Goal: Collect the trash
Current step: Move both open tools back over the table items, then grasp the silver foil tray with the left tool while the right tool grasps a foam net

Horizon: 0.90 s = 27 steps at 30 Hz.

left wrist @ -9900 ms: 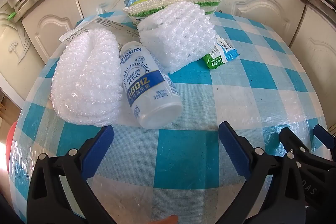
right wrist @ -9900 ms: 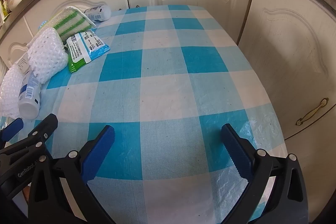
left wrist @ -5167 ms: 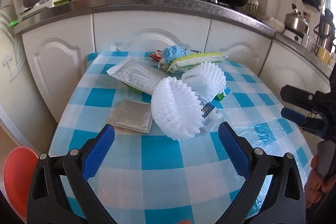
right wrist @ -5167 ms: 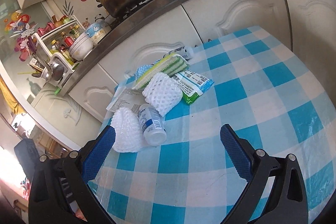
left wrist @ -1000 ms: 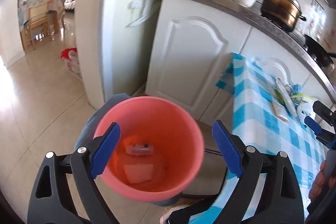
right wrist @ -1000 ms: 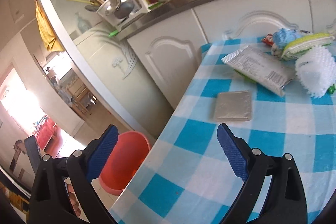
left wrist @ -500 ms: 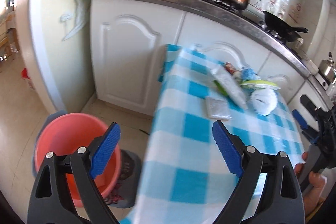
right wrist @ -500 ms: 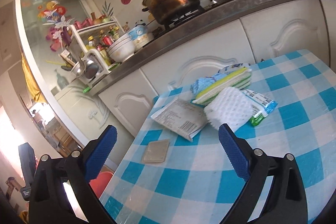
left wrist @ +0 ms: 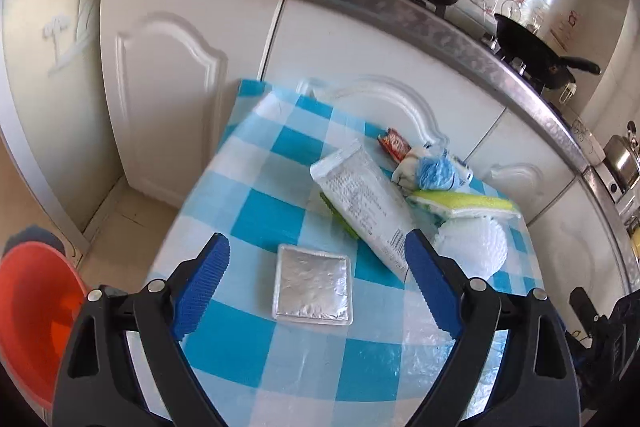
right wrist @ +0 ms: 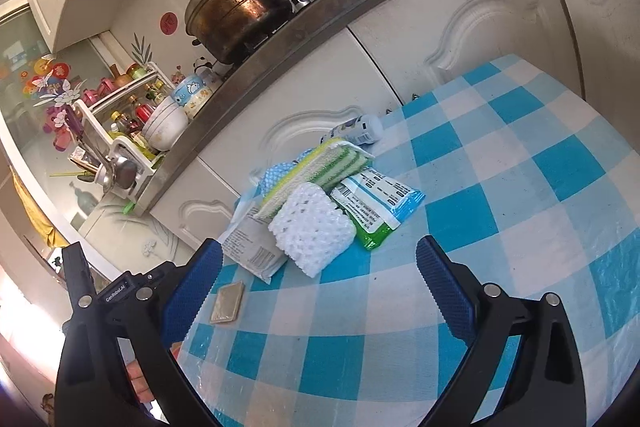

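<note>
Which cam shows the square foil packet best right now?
Left wrist. The foil packet lies flat on the checked tablecloth, facing the camera, between the open left gripper fingers. Right wrist shows it small, oblique, beside that gripper's left finger.

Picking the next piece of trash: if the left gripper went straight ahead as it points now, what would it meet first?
Probably the square foil packet, lying flat on the checkered tablecloth between the open left gripper fingers; depth is uncertain.

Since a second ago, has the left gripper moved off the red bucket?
Yes. The left gripper has swung from over the red bucket, now at the view's left edge, to the checked table, open above the foil tray.
</note>
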### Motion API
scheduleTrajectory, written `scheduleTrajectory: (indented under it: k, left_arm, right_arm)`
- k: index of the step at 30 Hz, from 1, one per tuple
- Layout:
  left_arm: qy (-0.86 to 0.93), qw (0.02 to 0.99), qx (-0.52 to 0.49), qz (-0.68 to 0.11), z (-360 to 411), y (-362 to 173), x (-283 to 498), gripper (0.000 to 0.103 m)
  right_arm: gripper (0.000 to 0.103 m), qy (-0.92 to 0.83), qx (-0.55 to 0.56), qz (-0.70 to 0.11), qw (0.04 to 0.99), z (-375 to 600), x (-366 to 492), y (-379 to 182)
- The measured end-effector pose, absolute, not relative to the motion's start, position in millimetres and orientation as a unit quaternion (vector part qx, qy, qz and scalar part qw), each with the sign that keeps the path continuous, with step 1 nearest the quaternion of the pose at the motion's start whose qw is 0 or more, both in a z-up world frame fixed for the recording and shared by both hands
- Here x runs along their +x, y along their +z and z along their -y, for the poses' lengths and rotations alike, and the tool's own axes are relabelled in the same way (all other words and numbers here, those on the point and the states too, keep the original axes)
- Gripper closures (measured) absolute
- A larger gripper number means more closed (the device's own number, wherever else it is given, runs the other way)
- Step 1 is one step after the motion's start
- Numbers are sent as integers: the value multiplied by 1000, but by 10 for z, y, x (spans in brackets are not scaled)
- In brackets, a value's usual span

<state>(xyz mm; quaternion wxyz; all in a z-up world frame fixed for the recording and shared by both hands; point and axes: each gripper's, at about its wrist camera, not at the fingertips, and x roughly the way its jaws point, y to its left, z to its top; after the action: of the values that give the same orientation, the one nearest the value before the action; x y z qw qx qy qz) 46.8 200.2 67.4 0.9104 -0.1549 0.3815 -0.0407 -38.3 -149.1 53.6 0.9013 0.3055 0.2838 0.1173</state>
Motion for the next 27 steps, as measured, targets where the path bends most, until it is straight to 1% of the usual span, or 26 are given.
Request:
scheduleTrajectory:
  k: [6, 17, 19, 20, 23, 27]
  left_arm:
    - [-43, 909, -66, -409, -1696, 319, 445, 13]
    - [-35, 900, -34, -432, -1593, 113, 600, 14]
    - [-38, 902, -34, -428, -1581, 122, 605, 16]
    - [-38, 902, -34, -428, -1575, 119, 613, 21]
    - [-40, 902, -26, -430, -1540, 120, 616, 25]
    - [-35, 903, -23, -428, -1523, 123, 616, 39]
  right_arm:
    - [7, 116, 268, -320, 902, 1372, -272, 414]
    - [7, 115, 185, -375, 901, 1016, -24, 337]
    - [7, 119, 172, -378, 902, 965, 30, 351]
    - [7, 119, 165, -380, 902, 944, 57, 360]
    - [7, 119, 149, -384, 904, 893, 163, 393]
    - [7, 130, 158, -382, 901, 891, 301, 436]
